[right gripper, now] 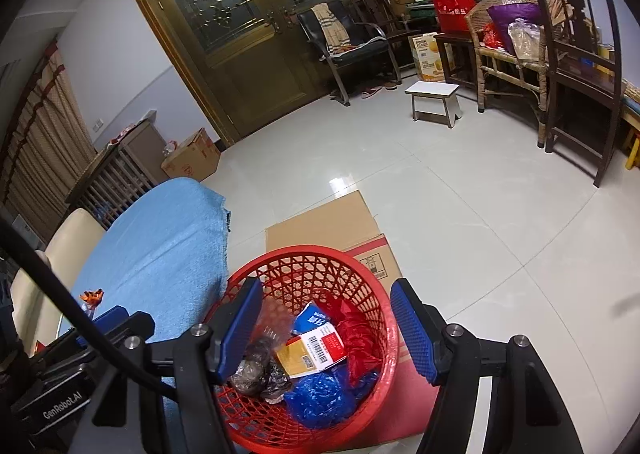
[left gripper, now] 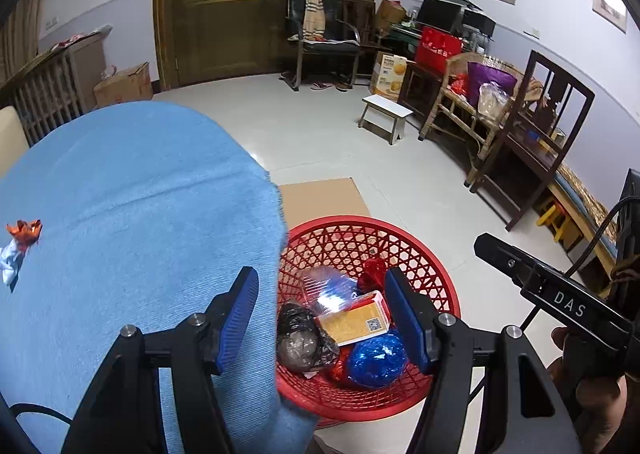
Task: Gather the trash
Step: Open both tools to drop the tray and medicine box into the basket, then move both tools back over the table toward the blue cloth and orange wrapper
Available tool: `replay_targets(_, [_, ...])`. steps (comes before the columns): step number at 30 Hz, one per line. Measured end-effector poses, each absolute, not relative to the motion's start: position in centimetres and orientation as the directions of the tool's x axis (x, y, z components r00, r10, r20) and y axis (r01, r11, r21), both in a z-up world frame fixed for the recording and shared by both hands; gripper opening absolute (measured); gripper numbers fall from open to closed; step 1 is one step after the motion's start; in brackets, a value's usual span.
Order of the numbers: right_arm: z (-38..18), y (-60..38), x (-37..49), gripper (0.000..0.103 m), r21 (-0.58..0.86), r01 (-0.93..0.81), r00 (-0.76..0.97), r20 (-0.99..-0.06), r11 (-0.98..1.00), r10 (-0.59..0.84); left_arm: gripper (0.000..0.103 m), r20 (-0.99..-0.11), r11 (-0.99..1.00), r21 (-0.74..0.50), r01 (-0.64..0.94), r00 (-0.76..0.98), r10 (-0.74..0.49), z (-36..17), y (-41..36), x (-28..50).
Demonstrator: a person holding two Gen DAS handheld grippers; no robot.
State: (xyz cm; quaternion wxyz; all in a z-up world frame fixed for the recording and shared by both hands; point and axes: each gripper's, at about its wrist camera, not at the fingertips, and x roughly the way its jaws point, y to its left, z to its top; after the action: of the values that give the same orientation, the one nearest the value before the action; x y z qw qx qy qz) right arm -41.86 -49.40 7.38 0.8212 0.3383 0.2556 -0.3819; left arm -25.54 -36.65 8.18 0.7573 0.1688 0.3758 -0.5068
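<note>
Beside the blue-clothed worktop's [left gripper: 132, 189] right edge, both tongs, left [left gripper: 324, 318] and right [right gripper: 330, 330], gape empty above the trash-filled round red plastic lattice basket [left gripper: 400, 250], bare floor beyond.

One red basket [left gripper: 436, 274], perhaps six trash pieces

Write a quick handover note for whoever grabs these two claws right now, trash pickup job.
Left claw: open, nothing between its pads, above the red basket.
Right claw: open, holding nothing, also above the basket.
Done: the basket, on flattened cardboard beside the blue-covered table, holds a yellow box, a blue foil ball, a black bag, clear plastic and red wrapping.
Left: the orange and white wrapper scraps on the blue cloth.
</note>
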Motion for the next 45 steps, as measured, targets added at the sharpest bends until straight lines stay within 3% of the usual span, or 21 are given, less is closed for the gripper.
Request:
replay_targets(27, [8.1, -43.9, -34.6, 0.071, 0.298, 0.722, 0.615, -0.69, 0.624, -0.383, 0.067, -0.71, 0.663, -0.229, 0.712, 0.343, -0.614, 8.0, -24.8, -17.5])
replay_targets(45, [8.2, -37.9, -26.9, 0.072, 0.271, 0.583, 0.669, -0.696, 0.766, -0.262, 0.068, -0.716, 0.811, -0.227, 0.539, 0.472, -0.514, 7.0, -16.4, -12.6])
